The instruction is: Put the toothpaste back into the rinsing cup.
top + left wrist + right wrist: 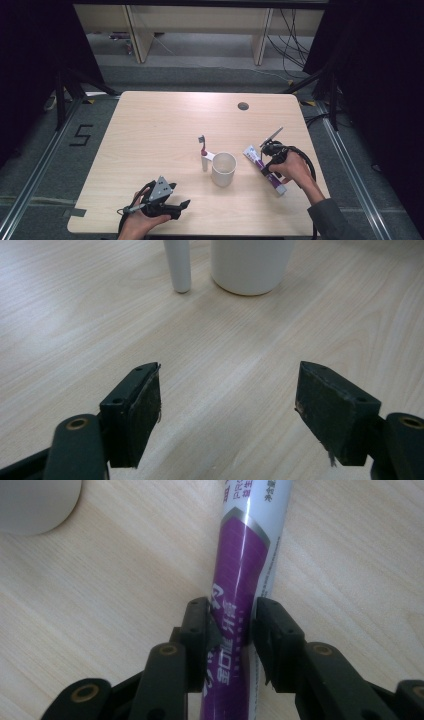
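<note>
Your left hand-held gripper (167,202) sits nearest the camera, at about seven o'clock on the worktop (150,130); its jaws stand wide apart with nothing between them, only bare wood showing in the gap in the left gripper view (227,410); beyond those jaws you can see the base of the white cup (250,265) and, just beside it, the white handle of the toothbrush (178,265). From the high view the cup (223,168) stands near the centre of the worktop, a little toward five o'clock; the toothbrush (203,152) stands upright against the cup's nine o'clock side, bristles up. Your right hand-held gripper (267,160) is at about four o'clock, well apart from the left one; it is clamped on the purple and white toothpaste tube (264,170), which lies flat on the wood to the cup's three o'clock; in the right gripper view both pads (202,625) press the sides of the tube (240,580), and the tube runs away from the jaws toward twelve o'clock; the cup's rim (35,505) shows at ten o'clock in that view.
</note>
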Demonstrator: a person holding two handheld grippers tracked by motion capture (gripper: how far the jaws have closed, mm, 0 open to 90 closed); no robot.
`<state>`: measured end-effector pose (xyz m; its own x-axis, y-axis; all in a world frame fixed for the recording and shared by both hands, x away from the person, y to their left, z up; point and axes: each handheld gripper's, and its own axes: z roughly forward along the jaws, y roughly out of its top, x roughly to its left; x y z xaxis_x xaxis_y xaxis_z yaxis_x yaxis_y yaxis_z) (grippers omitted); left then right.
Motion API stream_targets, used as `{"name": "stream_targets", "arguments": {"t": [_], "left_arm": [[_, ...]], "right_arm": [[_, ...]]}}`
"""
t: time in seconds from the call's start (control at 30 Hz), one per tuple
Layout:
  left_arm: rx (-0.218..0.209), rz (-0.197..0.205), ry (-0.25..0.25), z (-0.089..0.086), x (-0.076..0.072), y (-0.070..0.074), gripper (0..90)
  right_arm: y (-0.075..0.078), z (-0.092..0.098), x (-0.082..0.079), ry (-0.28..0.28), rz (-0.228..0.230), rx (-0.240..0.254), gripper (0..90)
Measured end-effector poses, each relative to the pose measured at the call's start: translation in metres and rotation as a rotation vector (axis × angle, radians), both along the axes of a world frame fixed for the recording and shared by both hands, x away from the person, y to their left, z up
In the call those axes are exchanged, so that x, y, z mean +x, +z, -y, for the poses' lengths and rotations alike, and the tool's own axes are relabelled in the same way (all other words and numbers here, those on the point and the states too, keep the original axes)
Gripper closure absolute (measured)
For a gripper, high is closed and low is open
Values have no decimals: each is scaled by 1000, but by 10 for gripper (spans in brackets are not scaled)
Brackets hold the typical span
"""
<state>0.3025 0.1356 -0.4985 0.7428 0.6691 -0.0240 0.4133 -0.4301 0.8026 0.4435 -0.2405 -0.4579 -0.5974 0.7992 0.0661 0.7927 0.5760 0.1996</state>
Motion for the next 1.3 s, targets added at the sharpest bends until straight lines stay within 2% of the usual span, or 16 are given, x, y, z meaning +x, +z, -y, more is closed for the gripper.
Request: {"name": "stream_targets", "arguments": {"t": [0.03,0.23,0.27,0.33,0.37,0.4,0.6,0.7,0.77,0.87,0.9,1.0,1.1,1.13,1.23,1.3], "left_arm": [[-6,-2,-5,1,0,0,260],[-4,-11,-15,2,0,-1,264],[-4,-7,-15,2,0,-1,264],[-1,-12,-21,2,0,0,266],[-2,-13,-20,2,0,0,266],[2,-13,-18,2,0,0,267],[4,-13,-15,4,0,-1,276],[-10,-11,-15,4,0,-2,277],[-8,-10,-17,5,0,-2,277],[-8,-11,-18,5,0,-2,277],[-8,-10,-19,5,0,-2,277],[-11,-18,-24,5,0,-2,277],[-12,-17,-22,5,0,-2,278],[15,-16,-28,4,1,-2,278],[2,-10,-20,5,0,-3,278],[0,-14,-24,5,1,-3,278]], "right_arm": [[1,-2,2,-1,-16,-19,675],[1,-5,7,-6,-39,-49,669],[-1,-4,8,17,-25,-51,663],[0,-7,9,-13,-42,-61,657],[-1,-7,10,12,-36,-69,657],[-1,-9,8,-9,-41,-77,653],[-6,-12,11,20,-32,-120,631],[-6,-13,12,8,-43,-118,640],[-6,-12,14,28,-31,-120,664],[-5,-9,16,20,-29,-125,726],[-6,-7,17,27,-15,-131,745],[-6,-5,18,11,-39,-127,757],[-6,-4,18,27,-45,-127,760],[-7,-3,18,32,-50,-119,760],[-7,-2,19,45,-65,-123,760],[-7,-3,19,26,-79,-118,760]]}}
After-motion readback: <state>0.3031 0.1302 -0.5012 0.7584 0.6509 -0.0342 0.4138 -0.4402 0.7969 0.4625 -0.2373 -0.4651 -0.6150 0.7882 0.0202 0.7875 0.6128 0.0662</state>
